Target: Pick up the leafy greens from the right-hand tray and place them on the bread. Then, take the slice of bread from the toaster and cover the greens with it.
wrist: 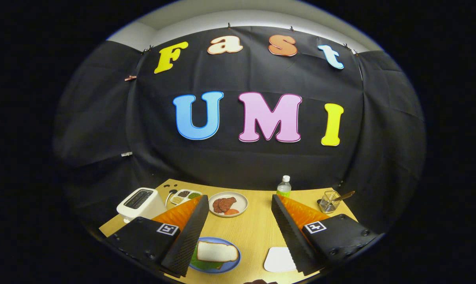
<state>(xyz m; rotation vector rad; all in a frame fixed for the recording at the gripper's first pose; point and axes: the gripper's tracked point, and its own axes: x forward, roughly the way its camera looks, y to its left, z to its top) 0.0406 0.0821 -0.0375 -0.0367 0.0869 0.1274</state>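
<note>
Black cloth wall hung in folds behind, pale ceiling strip above it. Bench: light wood-grain top, smooth, matt.

Claw raised over the bench, fingers spread wide, nothing between them; ridged inner faces on both.

Toaster, white, boxy with rounded corners, sits at the far left of the bench, its slot dark (cannot tell what is in it). Beside it a white divided tray with dark and green fillings.

Blue round plate lies near the left finger, partly hidden by it. On it a slice of bread, pale with a tan crust, long axis running left to right, lying flat on top of leafy greens that peek out beneath its near edge.

Cream plate beyond the fingers holds brown meat pieces and something orange. White flat tray by the right finger. Wire basket with a wooden-handled tool, far right. Small clear bottle, white cap, at the back.
</note>
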